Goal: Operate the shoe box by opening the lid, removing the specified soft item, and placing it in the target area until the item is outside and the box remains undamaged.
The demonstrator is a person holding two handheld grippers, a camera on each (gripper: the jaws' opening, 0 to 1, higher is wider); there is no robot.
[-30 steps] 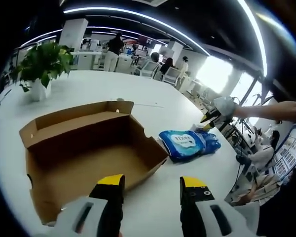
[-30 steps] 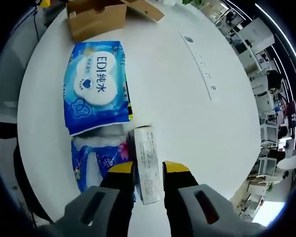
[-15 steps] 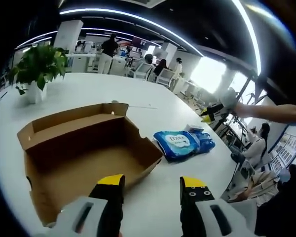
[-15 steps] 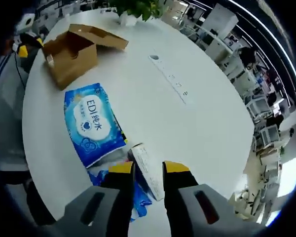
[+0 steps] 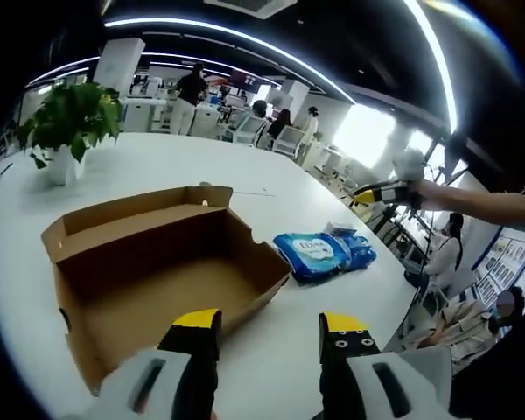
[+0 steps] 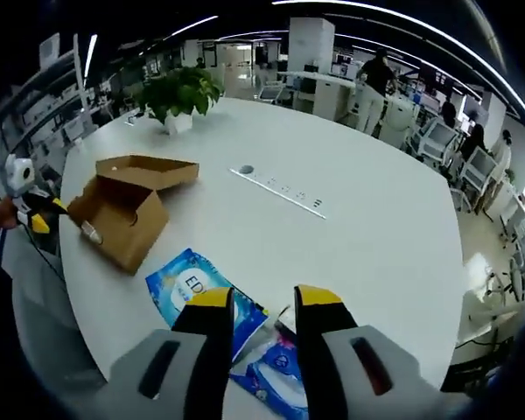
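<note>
Shoe box (image 5: 157, 262) matt brown cardboard; wipes pack (image 5: 319, 254) glossy blue plastic; table (image 6: 376, 219) smooth white.

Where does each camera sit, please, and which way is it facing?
Left gripper view: rides the left gripper, low beside the open box, facing the blue packs; a forearm holds the right gripper beyond.
Right gripper view: rides the right gripper, above the packs, facing the plant.
Shared: box, packs, plant, table.
</note>
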